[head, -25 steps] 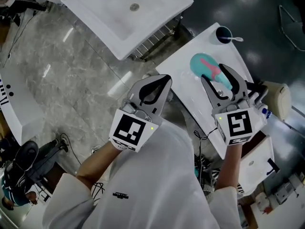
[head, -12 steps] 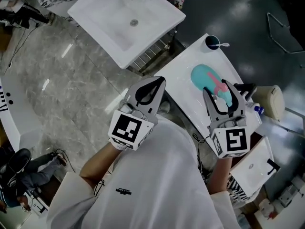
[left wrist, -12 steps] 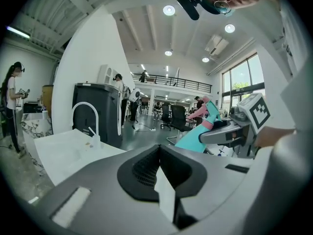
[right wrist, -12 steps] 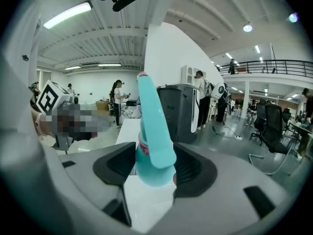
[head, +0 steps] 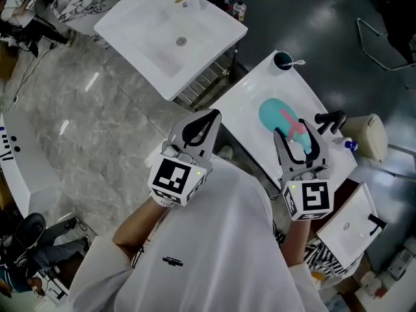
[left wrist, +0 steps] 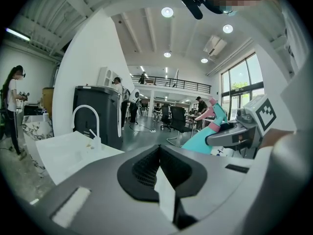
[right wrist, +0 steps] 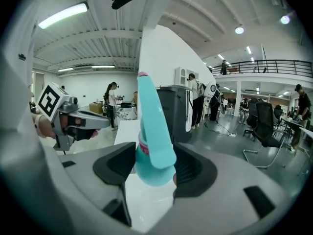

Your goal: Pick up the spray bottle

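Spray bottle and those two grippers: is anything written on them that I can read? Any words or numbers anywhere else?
No words or numbers can be read anywhere.
Spray bottle: no label shows.
Left gripper: black-and-white square marker, a pattern, no letters.
Right gripper: same kind of marker, no letters.
Shirt: small dark print, too small to read.
Counter at the left edge: dark marks, too small to read.

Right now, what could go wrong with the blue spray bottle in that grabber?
1. The right hand-held gripper pinches the spray bottle only near its narrow top, while the fat body sticks out past the jaws. It might swing or slip out.
2. A black object stands close beside the gripper. A careless swing might knock into it.
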Motion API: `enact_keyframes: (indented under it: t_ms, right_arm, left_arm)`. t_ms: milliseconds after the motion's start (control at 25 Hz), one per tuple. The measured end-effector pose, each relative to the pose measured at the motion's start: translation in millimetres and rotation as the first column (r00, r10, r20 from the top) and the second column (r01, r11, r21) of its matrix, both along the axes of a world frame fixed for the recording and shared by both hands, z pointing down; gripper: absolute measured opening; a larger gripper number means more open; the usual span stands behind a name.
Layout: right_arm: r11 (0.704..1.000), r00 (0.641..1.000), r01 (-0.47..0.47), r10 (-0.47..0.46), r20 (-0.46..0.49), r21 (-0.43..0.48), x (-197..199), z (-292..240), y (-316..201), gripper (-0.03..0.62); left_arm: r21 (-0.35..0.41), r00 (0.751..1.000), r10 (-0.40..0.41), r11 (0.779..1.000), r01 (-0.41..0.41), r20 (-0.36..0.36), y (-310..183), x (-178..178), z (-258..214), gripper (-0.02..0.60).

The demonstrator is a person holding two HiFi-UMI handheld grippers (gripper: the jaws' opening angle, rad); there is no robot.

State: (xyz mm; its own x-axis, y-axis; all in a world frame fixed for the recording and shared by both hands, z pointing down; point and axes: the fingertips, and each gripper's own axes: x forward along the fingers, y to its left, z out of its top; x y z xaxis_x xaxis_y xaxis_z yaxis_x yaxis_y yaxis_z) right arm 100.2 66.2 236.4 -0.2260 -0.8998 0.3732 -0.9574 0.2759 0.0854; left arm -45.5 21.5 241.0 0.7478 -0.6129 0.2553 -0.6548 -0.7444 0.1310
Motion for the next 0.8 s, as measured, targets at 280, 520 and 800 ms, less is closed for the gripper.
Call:
enact_keyframes:
  t_ms: [280, 520, 800]
  right_arm:
    - [1.000, 1.000, 0.007, -0.007, -0.007, -0.007, 2.9, 7.2, 5.6, 0.230]
    - [1.000, 1.000, 0.007, -0.007, -0.001, -0.004, -0.1, 5.0, 2.3, 0.230]
    - [1.000, 1.000, 0.002, -0.002, -0.003, -0.005, 1.1, 8.8, 7.6, 0.230]
  left_arm:
    - [0.011, 1.000, -0.002, 1.000, 0.002, -0.004, 4.0, 5.9, -1.1, 0.005]
    - [0.002, 1.000, -0.009, 1.000, 0.009, 0.004, 4.0, 2.8, -0.8, 0.005]
    - [0.003, 1.000, -0.014, 1.000, 0.014, 0.007, 10.5, 3.5, 0.3, 0.005]
